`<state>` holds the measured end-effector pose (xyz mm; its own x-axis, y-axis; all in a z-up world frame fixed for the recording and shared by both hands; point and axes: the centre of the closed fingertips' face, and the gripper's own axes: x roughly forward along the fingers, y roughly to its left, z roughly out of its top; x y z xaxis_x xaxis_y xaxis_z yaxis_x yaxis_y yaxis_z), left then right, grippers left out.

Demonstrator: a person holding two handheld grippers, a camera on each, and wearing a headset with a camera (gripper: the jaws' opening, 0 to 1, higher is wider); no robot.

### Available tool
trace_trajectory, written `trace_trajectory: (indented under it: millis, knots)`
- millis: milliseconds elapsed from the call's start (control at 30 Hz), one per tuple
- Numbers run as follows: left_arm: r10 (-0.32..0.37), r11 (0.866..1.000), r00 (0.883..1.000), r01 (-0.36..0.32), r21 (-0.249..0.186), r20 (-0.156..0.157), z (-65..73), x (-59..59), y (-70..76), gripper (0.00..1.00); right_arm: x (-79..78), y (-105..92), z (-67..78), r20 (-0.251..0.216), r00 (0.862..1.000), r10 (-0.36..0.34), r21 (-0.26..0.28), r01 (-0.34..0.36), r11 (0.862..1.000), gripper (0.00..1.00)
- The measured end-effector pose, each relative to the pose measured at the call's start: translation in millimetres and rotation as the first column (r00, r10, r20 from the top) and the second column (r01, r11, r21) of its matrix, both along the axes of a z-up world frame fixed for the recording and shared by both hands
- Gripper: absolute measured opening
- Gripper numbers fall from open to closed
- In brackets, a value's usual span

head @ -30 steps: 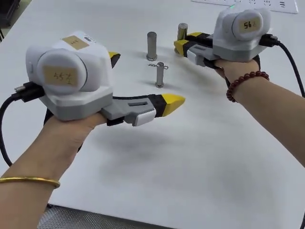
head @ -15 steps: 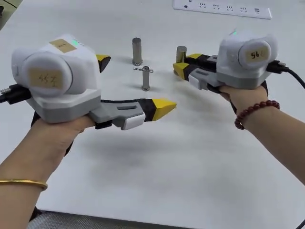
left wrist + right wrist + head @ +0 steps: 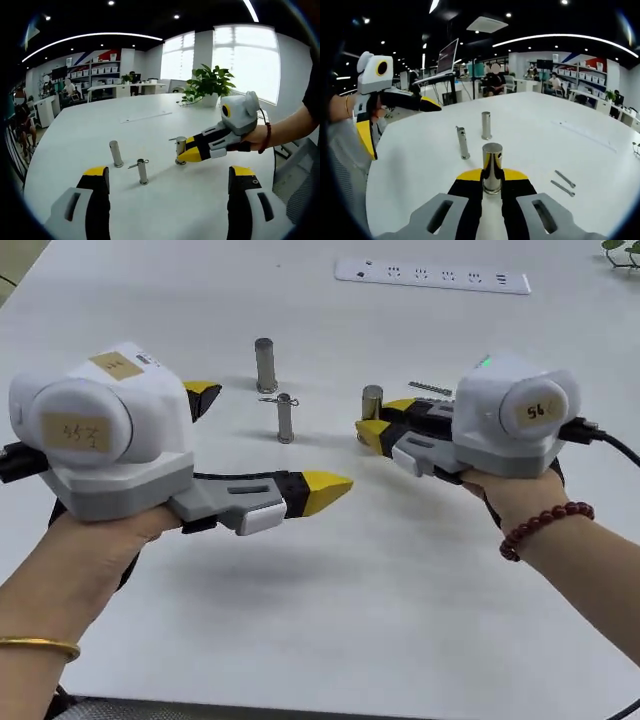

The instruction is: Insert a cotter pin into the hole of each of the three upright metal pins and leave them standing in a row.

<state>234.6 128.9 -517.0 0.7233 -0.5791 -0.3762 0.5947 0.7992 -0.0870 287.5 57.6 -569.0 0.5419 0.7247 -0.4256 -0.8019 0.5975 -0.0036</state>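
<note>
Metal pin (image 3: 285,425) with a cotter pin (image 3: 268,400) through its top stands upright on the white desk (image 3: 400,590); I call it the landmark pin and place everything else from it.

My left gripper (image 3: 272,437) hangs above the desk on the near side of the landmark pin. Its jaws are spread wide with nothing between them: seen from my head, one yellow tip sits to the left of the landmark pin and the other sits nearer to me.

My right gripper (image 3: 492,176) is off to the right of the landmark pin. Its jaws are drawn narrow and closed on the lower part of a second metal pin (image 3: 492,150). That pin stands upright between the yellow tips, well apart from the landmark pin. I cannot tell whether its base touches the desk.

A white power strip (image 3: 432,276) lies far beyond the landmark pin and to the right.

A third metal pin (image 3: 265,362) stands upright just beyond the landmark pin, a little to the left.

Two loose cotter pins (image 3: 564,178) lie flat, side by side, to the right of the landmark pin, past the right gripper.
</note>
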Motion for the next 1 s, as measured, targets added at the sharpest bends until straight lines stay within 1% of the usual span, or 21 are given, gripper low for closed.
trace_trajectory:
  millis: [33,100,167,233,300,500,700,800,867,1000]
  knots:
    - [-0.002,1.000,1.000,0.002,0.000,0.001,0.4,0.0,0.1,0.99,-1.9,-0.5,-0.1,-0.001,1.000,-0.001,0.001,0.001,1.000,0.08]
    - [-0.007,1.000,1.000,0.007,0.001,-0.001,0.9,-1.1,0.8,0.99,0.8,-1.6,-2.0,-0.008,1.000,-0.001,0.002,0.001,1.000,0.08]
    - [-0.006,1.000,1.000,0.006,0.009,0.003,1.4,-1.8,2.1,0.99,-3.9,-2.4,-3.1,-0.006,1.000,0.003,-0.010,-0.003,1.000,0.08]
    - [-0.014,1.000,1.000,0.014,0.026,0.007,2.2,-4.5,4.2,0.99,-9.2,-2.8,-2.3,-0.011,1.000,0.003,-0.002,-0.003,1.000,0.08]
    - [-0.020,0.999,1.000,0.020,0.034,0.006,2.7,-6.8,5.5,0.99,-7.6,-4.2,-3.2,-0.010,1.000,0.004,0.000,-0.004,1.000,0.08]
    - [0.000,0.999,1.000,0.000,0.055,0.009,4.8,-12.2,10.5,0.99,-20.8,-6.0,-6.4,-0.013,1.000,0.017,-0.005,-0.017,1.000,0.08]
    - [0.015,0.999,1.000,-0.016,0.050,0.004,5.2,-17.7,12.7,0.99,-29.8,-9.8,-11.9,-0.024,1.000,0.018,-0.012,-0.018,1.000,0.08]
    - [0.021,0.999,1.000,-0.021,0.037,0.006,6.5,-19.8,12.3,0.99,-31.8,-13.4,-15.2,-0.026,1.000,0.016,-0.015,-0.016,1.000,0.08]
    - [0.023,0.999,1.000,-0.023,0.038,0.005,6.0,-20.7,12.6,0.99,-32.1,-14.7,-16.4,-0.029,0.999,0.017,-0.008,-0.018,1.000,0.08]
    - [0.024,0.999,1.000,-0.024,0.039,-0.003,4.0,-22.5,12.6,0.99,-32.3,-16.2,-18.9,-0.030,0.999,0.023,-0.011,-0.024,1.000,0.08]
